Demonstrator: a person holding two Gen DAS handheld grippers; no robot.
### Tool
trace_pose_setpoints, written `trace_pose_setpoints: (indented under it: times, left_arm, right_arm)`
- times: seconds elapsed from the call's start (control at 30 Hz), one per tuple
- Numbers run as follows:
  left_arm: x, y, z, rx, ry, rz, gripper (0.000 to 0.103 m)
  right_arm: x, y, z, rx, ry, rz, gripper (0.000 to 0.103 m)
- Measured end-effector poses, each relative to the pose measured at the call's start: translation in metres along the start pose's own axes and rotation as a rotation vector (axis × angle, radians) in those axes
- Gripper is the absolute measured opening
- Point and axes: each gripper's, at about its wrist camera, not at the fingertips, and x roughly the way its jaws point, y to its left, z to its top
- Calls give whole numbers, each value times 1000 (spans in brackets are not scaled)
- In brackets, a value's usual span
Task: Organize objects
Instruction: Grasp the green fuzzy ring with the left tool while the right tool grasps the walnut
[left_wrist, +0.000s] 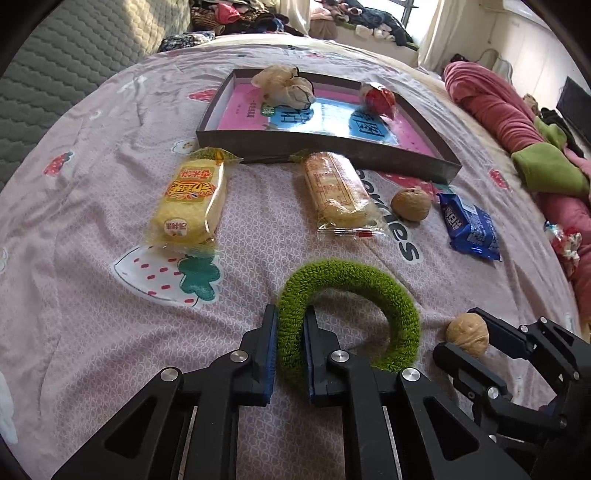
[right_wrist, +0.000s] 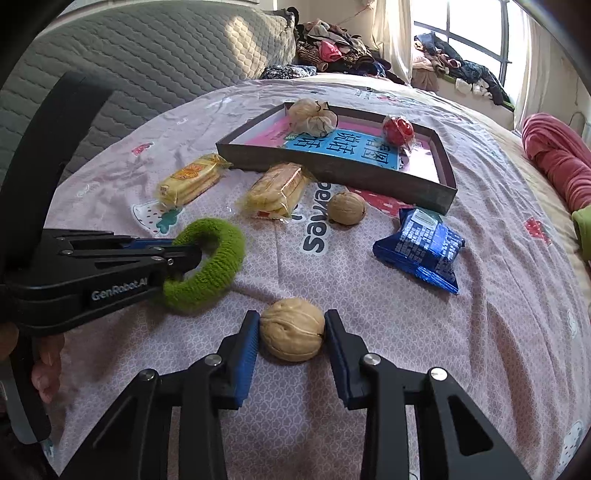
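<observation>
My left gripper (left_wrist: 290, 321) is shut on the rim of a green knitted ring (left_wrist: 369, 280), which also shows in the right wrist view (right_wrist: 221, 254). My right gripper (right_wrist: 291, 325) is shut on a walnut (right_wrist: 292, 328), seen in the left wrist view (left_wrist: 467, 334) at the lower right. A brown shallow box (right_wrist: 332, 168) with a pink and blue base lies further back and holds a beige pouch (right_wrist: 313, 117) and a red wrapped ball (right_wrist: 398, 129).
On the pink bedsheet lie two yellow biscuit packs (left_wrist: 192, 205) (left_wrist: 338, 190), a second walnut (left_wrist: 410, 204) and a blue snack pack (left_wrist: 469, 227). A red and green blanket (left_wrist: 517, 122) lies along the right. A grey headboard (right_wrist: 147, 55) and piled clothes stand behind.
</observation>
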Motion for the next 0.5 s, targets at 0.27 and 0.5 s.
trace_pose_setpoints:
  times: [0.27, 0.5]
  left_arm:
    - [-8, -2, -2, 12, -15, 17, 12]
    - [-16, 0, -3, 15, -28, 25, 12]
  right_arm:
    - [-5, 3, 2, -5, -15, 4, 36]
    - [-6, 2, 2, -2, -19, 10, 36]
